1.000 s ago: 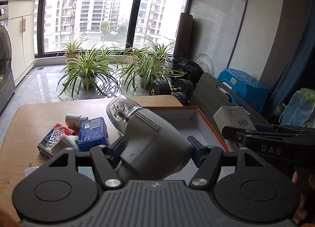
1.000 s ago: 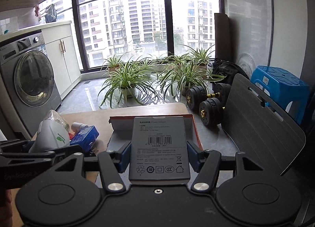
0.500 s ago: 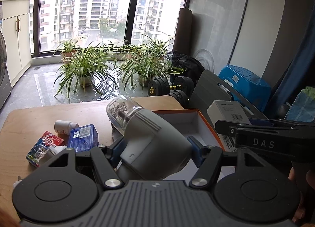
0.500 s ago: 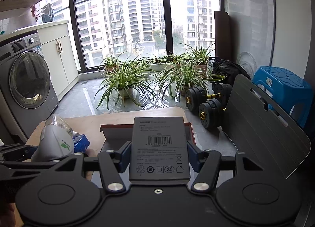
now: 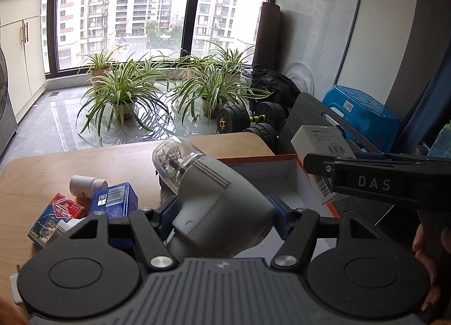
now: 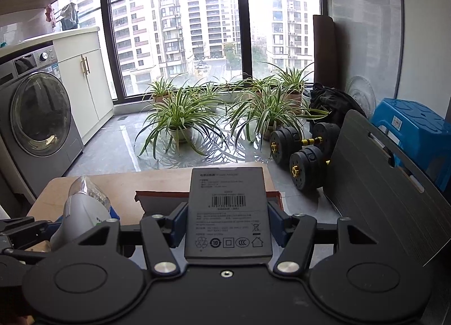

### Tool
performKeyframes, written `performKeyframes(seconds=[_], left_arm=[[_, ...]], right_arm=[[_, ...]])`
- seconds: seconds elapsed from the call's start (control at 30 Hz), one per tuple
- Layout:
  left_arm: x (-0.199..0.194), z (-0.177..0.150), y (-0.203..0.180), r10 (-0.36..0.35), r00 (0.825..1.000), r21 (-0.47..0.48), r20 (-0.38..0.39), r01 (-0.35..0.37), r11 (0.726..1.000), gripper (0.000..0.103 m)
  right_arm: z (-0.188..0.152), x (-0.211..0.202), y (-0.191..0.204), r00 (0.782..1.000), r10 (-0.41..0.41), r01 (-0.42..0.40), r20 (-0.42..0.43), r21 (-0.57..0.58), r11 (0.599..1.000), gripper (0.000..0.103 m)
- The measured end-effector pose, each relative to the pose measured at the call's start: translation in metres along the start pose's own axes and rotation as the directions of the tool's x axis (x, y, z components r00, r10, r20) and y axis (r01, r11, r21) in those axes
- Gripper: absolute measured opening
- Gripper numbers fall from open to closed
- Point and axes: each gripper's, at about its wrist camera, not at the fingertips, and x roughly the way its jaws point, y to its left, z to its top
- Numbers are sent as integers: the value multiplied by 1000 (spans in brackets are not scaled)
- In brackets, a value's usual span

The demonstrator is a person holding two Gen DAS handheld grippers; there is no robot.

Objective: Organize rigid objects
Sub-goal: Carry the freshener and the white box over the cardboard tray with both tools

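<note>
**Both grippers loaded, carrying toward the orange-rimmed box**

Landmark: the open orange-rimmed box (image 5: 270,175) on the wooden table (image 5: 50,175).

Left of the box, loose on the table: a white pill bottle (image 5: 84,185), a red card pack (image 5: 57,219) and a blue carton (image 5: 115,201) packed close together. All unsorted.

Left gripper (image 5: 222,212): jaws clamped on a grey appliance with a clear dome (image 5: 220,206), the blue pads pressing its flanks. It is tilted, dome pointing up and away, and sits over the box's near-left corner as seen from the left wrist view.

Right gripper (image 6: 227,225): jaws clamped on a white power-adapter box (image 6: 227,212), label side up, held over the near part of the box, its far end reaching past the far rim.

Judgement: step in hand is placing both items inside.

Notes for doing it well:
- Lower one hand at a time; the grippers are close beside each other over a single box.
- Adapter box first, flat against the right wall, leaving floor for the bulkier appliance.
- The appliance is rounded and tapered, so it may roll; level it, set it on its flat base, then part the jaws.
- Release only with the item resting on the box floor.
</note>
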Motion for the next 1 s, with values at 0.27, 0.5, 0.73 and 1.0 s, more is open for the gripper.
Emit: performKeyframes(seconds=[0.27,0.5,0.73,1.0], left_arm=[[17,1,0,14,1000,-6,-16,-14,1000,68],[28,0,2,17,999,-12,-27,-18,1000,68],[36,-3,4,14,999,-19,-41,-15,1000,68],[44,-4,3,6,999,-20,-50,-7,1000,68]], right_arm=[[1,19,-6,1000,1,-1,-19,-1,1000,71],[0,32,-6,999,-5,5,-35,-6,1000,71],[-1,39,-5,999,-11,10,-48,-10,1000,71],[-2,51,-8,998,-22,21,-58,-11,1000,71]])
